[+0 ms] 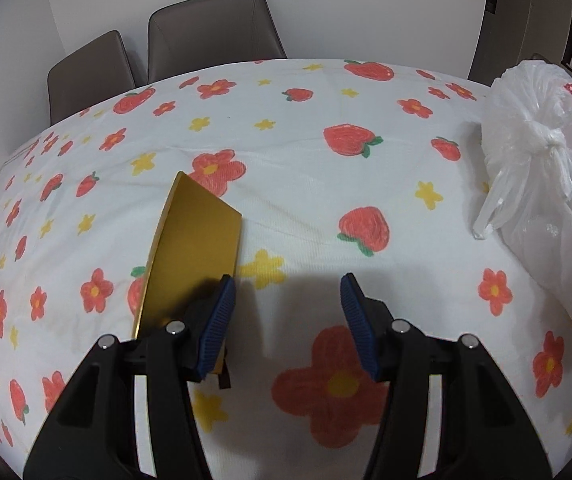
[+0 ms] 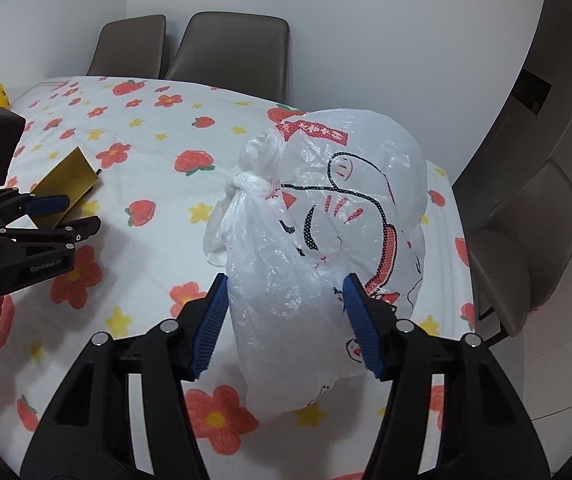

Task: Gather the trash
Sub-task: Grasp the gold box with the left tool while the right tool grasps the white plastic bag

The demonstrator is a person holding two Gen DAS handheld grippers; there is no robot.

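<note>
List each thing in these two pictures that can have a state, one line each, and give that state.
Plastic bag: knotted shut, resting on the table, between the right gripper's fingers.
Gold card: tilted, lying against the outside of one left finger, not between the fingers.
Left gripper: open, nothing between its fingers.
Right gripper: pads against the bag's sides.
Tablecloth: spread over the table, lightly creased.

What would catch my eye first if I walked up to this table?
Probably the loud tablecloth of red flowers and strawberries. Then the knotted white plastic bag printed with a cartoon, sitting between the blue pads of the right gripper. Further left a shiny gold card lies beside one finger of the left gripper, whose jaws stand open with nothing between them.
</note>
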